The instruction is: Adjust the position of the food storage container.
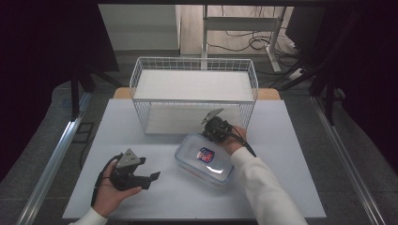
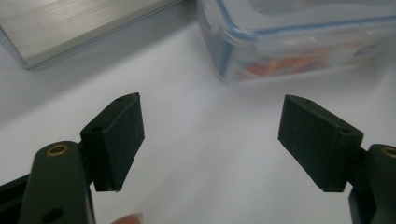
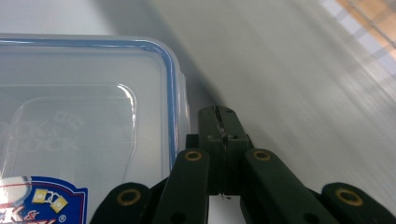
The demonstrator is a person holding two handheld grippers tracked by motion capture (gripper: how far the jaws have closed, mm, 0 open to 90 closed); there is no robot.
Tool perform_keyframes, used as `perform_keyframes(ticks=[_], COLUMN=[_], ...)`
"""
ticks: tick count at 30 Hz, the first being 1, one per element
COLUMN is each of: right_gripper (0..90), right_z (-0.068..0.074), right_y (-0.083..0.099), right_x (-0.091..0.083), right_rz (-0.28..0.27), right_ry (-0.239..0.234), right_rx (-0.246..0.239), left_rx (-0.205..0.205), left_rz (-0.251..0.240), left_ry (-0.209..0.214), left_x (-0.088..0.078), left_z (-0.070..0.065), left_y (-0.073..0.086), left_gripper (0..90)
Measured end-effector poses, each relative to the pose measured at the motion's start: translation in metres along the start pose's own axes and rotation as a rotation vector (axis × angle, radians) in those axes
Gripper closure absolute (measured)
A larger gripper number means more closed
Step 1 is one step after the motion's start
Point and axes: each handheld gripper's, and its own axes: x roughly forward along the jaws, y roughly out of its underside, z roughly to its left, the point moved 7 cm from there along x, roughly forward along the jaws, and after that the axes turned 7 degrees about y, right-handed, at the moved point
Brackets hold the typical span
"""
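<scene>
A clear plastic container (image 1: pixel 205 158) with a blue-sealed lid and a printed label lies on the white table (image 1: pixel 281 154), right of the middle. My right gripper (image 1: pixel 211 131) is at its far corner. In the right gripper view its jaws are pressed together (image 3: pixel 219 116) just beside the lid's rounded edge (image 3: pixel 170 88); nothing is visible between them. My left gripper (image 1: pixel 148 169) is held low at the front left, pointing right toward the container. Its pads (image 2: pixel 116 140) stand wide apart with bare table between them, and the container (image 2: pixel 299 42) is ahead of them.
A white wire basket shelf (image 1: pixel 195 93) stands at the back of the table, right behind the container; its bottom board (image 2: pixel 70 28) lies ahead to the left in the left gripper view. Metal rails run along both sides of the table.
</scene>
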Motion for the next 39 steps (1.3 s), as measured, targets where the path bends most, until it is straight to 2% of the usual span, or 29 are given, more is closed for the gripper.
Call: perform_keyframes(ticks=[3,4,6,9,14,20,25,32,36,38,39], right_gripper=[89.1,89.1,89.1,89.1,89.1,89.1,89.1,89.1,89.0,89.0,89.0], right_z=[0.014,0.023,0.028,0.045,0.058,0.063,0.073,0.076,0.075,0.070,0.064], right_y=[-0.004,-0.006,-0.007,-0.012,-0.016,-0.016,-0.017,-0.018,-0.017,-0.017,-0.017], right_x=[-0.001,-0.003,-0.003,-0.005,-0.005,-0.006,-0.008,-0.008,-0.010,-0.015,-0.025], right_rz=[0.003,0.004,0.003,-0.002,-0.007,-0.013,-0.021,-0.025,-0.019,-0.031,-0.057], right_ry=[-0.034,-0.055,-0.066,-0.104,-0.122,-0.144,-0.171,-0.185,-0.174,-0.137,-0.124], right_rx=[-0.045,-0.067,-0.077,-0.112,-0.146,-0.148,-0.174,-0.175,-0.185,-0.167,-0.141], left_rx=[-0.018,-0.028,-0.050,-0.052,-0.048,-0.049,-0.049,-0.050,-0.049,-0.049,-0.048], left_rz=[-0.012,-0.014,-0.027,-0.021,-0.016,-0.014,-0.009,-0.007,-0.009,-0.008,-0.008], left_ry=[-0.020,-0.027,-0.035,-0.043,-0.041,-0.041,-0.041,-0.038,-0.039,-0.039,-0.039], left_x=[-0.006,-0.007,-0.009,-0.010,-0.009,-0.009,-0.008,-0.007,-0.007,-0.007,-0.007], left_z=[0.008,0.011,0.016,0.018,0.017,0.018,0.018,0.018,0.017,0.017,0.017], left_y=[0.001,0.001,0.003,0.005,0.005,0.006,0.006,0.007,0.007,0.007,0.007], left_gripper=[22.5,22.6,22.7,22.8,22.8,22.7,22.7,22.7,22.7,22.6,22.6])
